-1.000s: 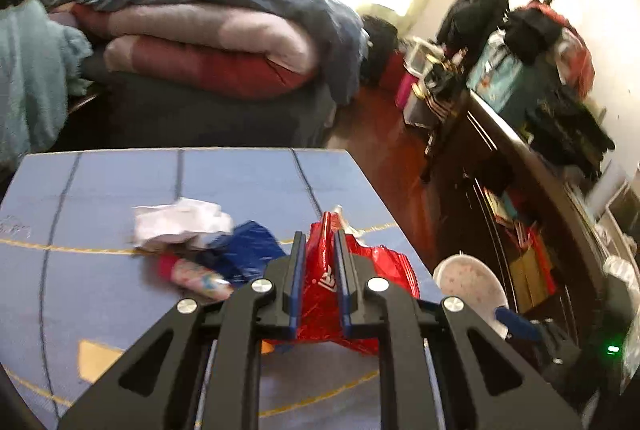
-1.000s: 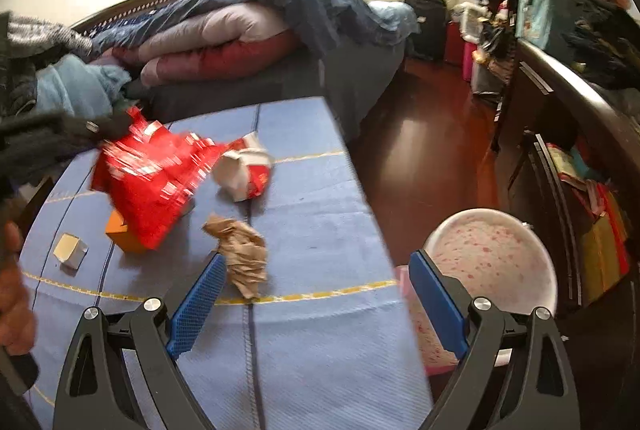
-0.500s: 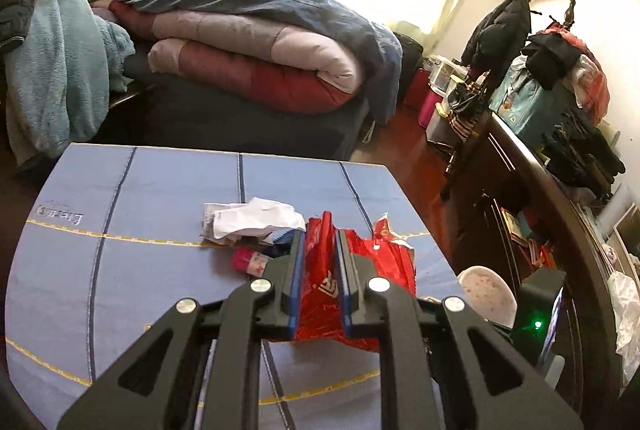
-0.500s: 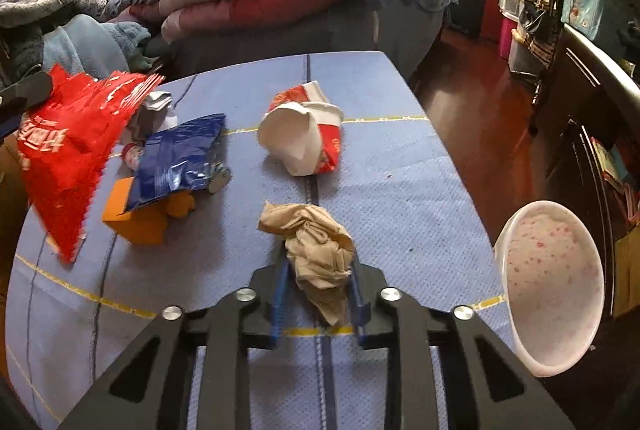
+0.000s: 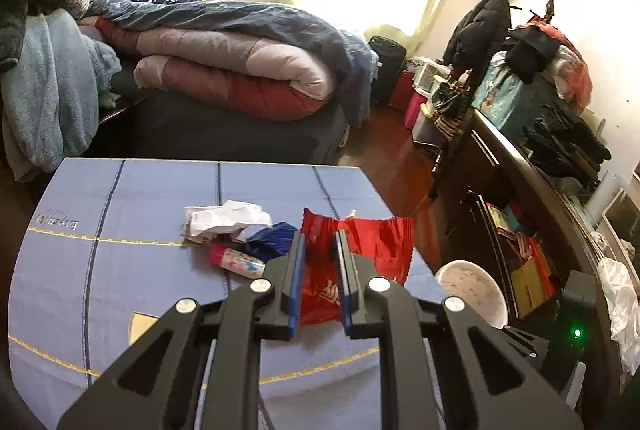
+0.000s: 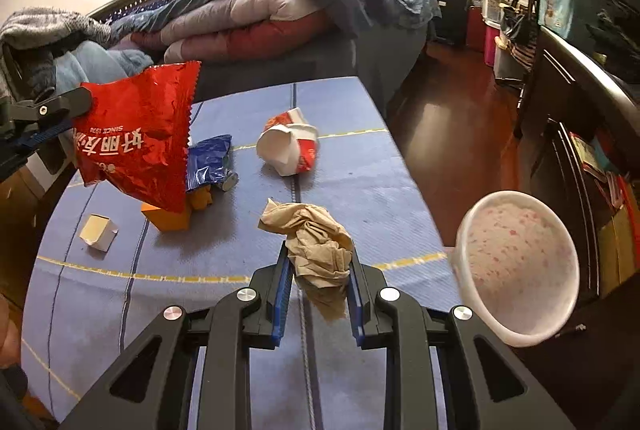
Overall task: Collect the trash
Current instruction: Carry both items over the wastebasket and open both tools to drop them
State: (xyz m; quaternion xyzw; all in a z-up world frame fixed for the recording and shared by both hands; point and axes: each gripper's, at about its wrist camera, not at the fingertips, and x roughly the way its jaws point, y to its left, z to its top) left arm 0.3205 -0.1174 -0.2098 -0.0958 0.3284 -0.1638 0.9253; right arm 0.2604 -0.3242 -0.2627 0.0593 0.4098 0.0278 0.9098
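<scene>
Trash pinched in both grippers above the blue cloth-covered table point(image 6: 380, 182).
Left gripper point(image 5: 318, 250) is clamped on the crinkled red foil snack bag point(image 6: 136, 134), held clear of the table's left side; a crushed red-and-white paper cup point(image 6: 290, 148) lies near the far edge; right gripper point(image 6: 318, 270) is closed on the crumpled brown paper napkin point(image 6: 316, 242); a speckled white plastic bin point(image 6: 520, 266) stands just off the right edge.
</scene>
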